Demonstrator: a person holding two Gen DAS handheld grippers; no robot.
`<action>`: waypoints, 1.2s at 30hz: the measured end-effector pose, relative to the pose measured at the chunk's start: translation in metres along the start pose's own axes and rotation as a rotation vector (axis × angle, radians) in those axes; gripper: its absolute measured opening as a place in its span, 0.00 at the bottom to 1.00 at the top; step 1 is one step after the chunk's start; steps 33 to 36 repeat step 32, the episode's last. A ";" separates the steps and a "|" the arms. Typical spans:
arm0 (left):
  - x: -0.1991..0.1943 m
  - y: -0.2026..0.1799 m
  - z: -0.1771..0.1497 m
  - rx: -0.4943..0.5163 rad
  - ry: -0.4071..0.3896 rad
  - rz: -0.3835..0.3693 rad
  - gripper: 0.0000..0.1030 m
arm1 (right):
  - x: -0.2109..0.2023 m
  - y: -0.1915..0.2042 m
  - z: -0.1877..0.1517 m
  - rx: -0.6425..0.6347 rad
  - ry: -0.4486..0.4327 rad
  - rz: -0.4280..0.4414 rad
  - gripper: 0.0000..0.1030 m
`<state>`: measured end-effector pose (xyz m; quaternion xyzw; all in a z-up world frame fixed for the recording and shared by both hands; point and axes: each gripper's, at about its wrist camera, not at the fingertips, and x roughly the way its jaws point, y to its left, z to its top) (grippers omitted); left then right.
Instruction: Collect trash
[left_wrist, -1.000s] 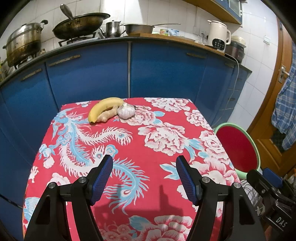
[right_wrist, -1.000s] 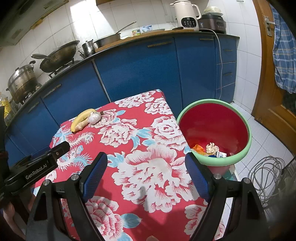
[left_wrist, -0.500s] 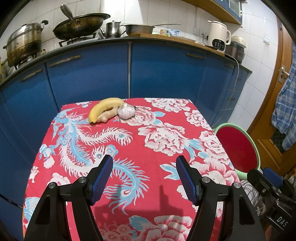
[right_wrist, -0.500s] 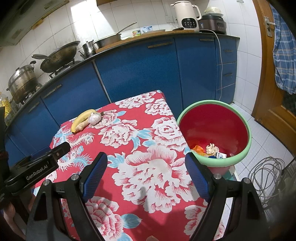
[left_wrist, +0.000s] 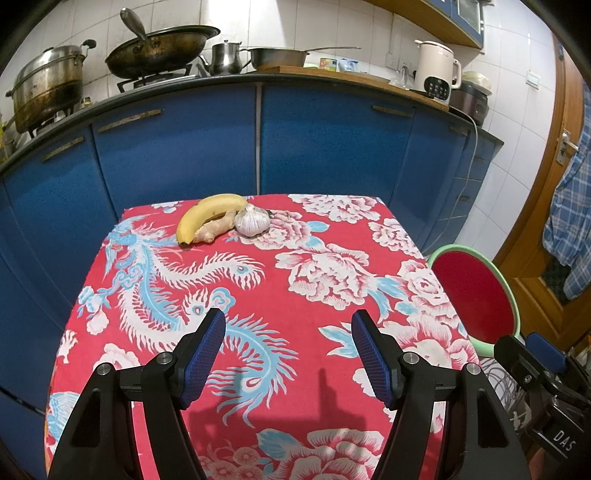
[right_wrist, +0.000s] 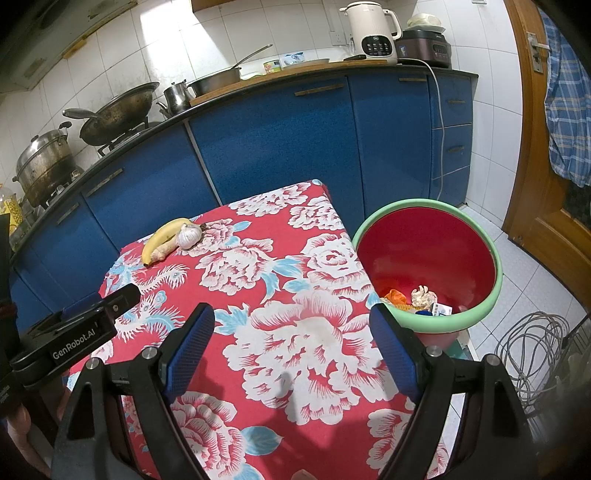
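Both grippers, left gripper (left_wrist: 288, 350) and right gripper (right_wrist: 291, 347), are hovering wide apart and empty above the floral tablecloth (left_wrist: 314, 295). Trash is lying in the red bin (right_wrist: 491, 295) at lower right; banana (left_wrist: 203, 218), ginger (left_wrist: 214, 230) and garlic bulb (left_wrist: 252, 221) are sitting upper centre, likely needing no pickup.

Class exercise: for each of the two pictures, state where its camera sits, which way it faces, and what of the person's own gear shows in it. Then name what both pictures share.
Left wrist view: sits on the left hand-held gripper, open above the near end of the table, facing the blue cabinets; the right hand-held gripper's body shows at lower right.
Right wrist view: sits on the right hand-held gripper, open, facing the table's right edge and the red bin; the other gripper shows at left.
Shared: banana, ginger, garlic, bin, stove pots.
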<state>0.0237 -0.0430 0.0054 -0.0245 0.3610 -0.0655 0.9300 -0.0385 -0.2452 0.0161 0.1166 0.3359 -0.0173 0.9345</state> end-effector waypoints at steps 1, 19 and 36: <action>0.000 0.000 0.000 0.000 0.001 -0.001 0.70 | 0.000 0.001 0.000 0.000 0.000 0.000 0.83; 0.000 -0.001 0.000 0.000 -0.001 0.000 0.70 | 0.000 0.001 0.000 -0.001 -0.001 -0.001 0.83; 0.000 -0.001 0.000 0.001 0.001 -0.001 0.70 | 0.001 0.002 0.001 -0.001 -0.002 -0.001 0.83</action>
